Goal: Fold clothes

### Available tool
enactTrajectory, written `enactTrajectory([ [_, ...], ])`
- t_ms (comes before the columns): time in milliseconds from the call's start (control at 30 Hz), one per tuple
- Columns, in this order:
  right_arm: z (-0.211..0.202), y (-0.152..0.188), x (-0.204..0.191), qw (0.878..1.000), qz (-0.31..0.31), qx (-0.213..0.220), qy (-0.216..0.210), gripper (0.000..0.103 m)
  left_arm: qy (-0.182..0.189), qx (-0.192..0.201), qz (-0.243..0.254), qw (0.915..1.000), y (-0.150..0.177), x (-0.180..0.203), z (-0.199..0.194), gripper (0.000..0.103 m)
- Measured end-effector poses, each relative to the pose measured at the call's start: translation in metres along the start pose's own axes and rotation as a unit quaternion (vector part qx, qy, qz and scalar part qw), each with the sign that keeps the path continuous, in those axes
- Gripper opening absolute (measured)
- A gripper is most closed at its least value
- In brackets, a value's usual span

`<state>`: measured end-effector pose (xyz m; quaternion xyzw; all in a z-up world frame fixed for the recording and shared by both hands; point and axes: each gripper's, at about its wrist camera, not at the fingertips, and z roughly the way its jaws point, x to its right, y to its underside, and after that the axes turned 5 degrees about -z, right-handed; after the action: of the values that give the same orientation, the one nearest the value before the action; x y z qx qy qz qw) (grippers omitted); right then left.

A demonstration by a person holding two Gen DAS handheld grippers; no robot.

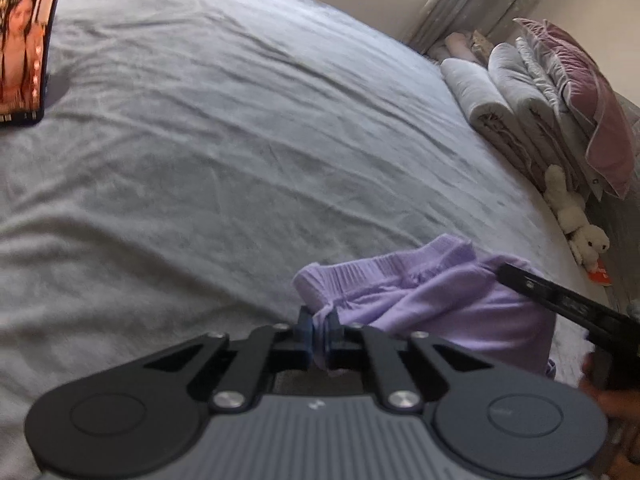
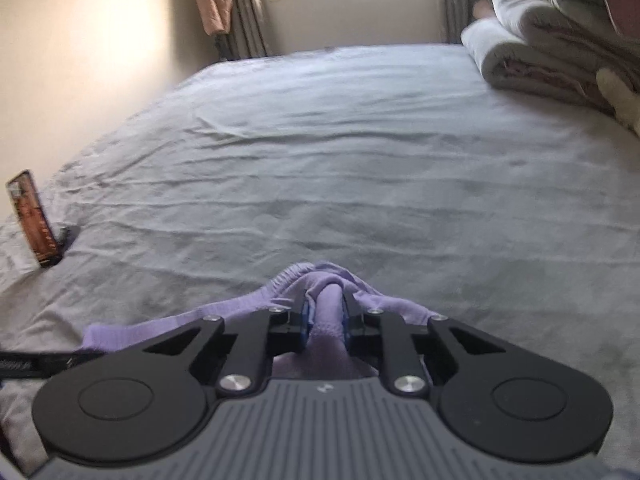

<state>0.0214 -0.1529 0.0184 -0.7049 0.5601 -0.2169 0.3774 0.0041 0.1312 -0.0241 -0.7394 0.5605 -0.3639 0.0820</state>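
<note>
Now both tongs pinch the purple shorts (image 1: 420, 296) low over the grey bed (image 1: 240, 140). Left tongs (image 1: 319, 334) grip a thin edge; right tongs (image 2: 324, 320) squeeze a fat bunch. Pulling apart might slip the thin edge free.

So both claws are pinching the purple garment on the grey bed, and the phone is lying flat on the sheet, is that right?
Not quite. The phone stands propped upright on the sheet, as the right wrist view shows. The rest holds: the left claw and right claw both pinch the purple garment on the grey bed.
</note>
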Motion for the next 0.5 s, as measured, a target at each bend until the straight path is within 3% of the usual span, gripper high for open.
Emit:
enactTrajectory([
  [167,-0.032,0.007,-0.007,0.999,-0.032,-0.002,-0.041,0.018,0.0,-0.005,0.027,0.9996,0.001,0.0,-0.005,0.005],
  [300,-0.039,0.027,-0.008,0.995,-0.046,-0.045,-0.08,0.017,-0.009,-0.016,0.042,0.999,0.003,0.0,-0.002,0.005],
  [500,-0.025,0.052,-0.016,0.986,-0.084,-0.105,-0.097,0.015,-0.029,-0.032,0.056,0.9975,0.009,0.002,0.008,0.005],
])
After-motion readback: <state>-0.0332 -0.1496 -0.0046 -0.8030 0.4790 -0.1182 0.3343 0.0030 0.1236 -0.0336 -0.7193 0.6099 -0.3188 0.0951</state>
